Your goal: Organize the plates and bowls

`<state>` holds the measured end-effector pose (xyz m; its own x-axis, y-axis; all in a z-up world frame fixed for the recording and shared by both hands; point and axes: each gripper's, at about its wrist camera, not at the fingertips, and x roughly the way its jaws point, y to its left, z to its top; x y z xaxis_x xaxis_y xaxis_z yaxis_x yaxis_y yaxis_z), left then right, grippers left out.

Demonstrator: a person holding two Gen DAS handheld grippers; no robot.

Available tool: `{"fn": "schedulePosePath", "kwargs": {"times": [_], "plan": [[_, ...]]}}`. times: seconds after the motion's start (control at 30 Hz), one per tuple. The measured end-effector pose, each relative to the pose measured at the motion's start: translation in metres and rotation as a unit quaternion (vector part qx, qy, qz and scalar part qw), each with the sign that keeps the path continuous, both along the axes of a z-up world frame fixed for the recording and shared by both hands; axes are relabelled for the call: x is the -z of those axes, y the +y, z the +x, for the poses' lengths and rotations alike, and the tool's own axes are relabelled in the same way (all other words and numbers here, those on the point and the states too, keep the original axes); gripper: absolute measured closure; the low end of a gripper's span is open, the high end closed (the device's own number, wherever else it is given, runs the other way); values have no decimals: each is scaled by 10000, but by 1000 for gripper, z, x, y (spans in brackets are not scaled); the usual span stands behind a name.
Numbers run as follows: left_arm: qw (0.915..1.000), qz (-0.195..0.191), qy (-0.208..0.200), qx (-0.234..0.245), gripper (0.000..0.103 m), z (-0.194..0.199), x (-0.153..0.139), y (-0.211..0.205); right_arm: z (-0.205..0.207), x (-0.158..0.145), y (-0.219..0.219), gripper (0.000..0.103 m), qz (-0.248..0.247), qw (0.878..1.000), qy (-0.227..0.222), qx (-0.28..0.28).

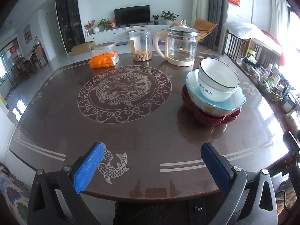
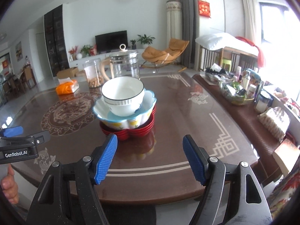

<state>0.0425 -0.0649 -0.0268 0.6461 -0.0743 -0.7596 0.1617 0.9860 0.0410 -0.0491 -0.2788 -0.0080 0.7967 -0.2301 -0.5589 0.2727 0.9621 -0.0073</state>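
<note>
A white bowl (image 1: 217, 80) with a dark rim sits inside a scalloped blue-and-white bowl (image 1: 230, 101), which rests on stacked red plates (image 1: 189, 101) on the brown table (image 1: 150, 131). The same stack shows in the right wrist view: white bowl (image 2: 123, 95), scalloped bowl (image 2: 131, 121), red plates (image 2: 129, 132). My left gripper (image 1: 151, 150) is open and empty near the table's front edge, left of the stack. My right gripper (image 2: 150, 142) is open and empty, just in front of the stack. The left gripper's side (image 2: 16, 142) shows at the far left.
A glass kettle (image 1: 180, 43), a clear jar of snacks (image 1: 141, 46) and an orange tissue pack (image 1: 104, 60) stand at the table's far side. A side counter (image 2: 243, 93) crowded with bottles and baskets runs along the right.
</note>
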Motion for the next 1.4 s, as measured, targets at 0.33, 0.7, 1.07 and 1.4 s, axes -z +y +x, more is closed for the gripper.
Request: {"fn": "schedulePosePath", "kwargs": {"times": [0.33, 0.7, 1.07, 1.4], "plan": [[9987, -98, -448, 218, 0, -25, -11, 10, -22, -17, 16, 26, -933, 9944, -27, 502], [9957, 79, 512, 773, 1, -34, 27, -9, -31, -24, 3, 20, -292, 9948, 206, 958], [9964, 349, -487, 601, 1, -26, -44, 12, -29, -50, 33, 20, -13, 9995, -298, 101], [9937, 340, -926, 539, 2, -56, -65, -7, -27, -65, 52, 20, 128, 9991, -285, -302]]}}
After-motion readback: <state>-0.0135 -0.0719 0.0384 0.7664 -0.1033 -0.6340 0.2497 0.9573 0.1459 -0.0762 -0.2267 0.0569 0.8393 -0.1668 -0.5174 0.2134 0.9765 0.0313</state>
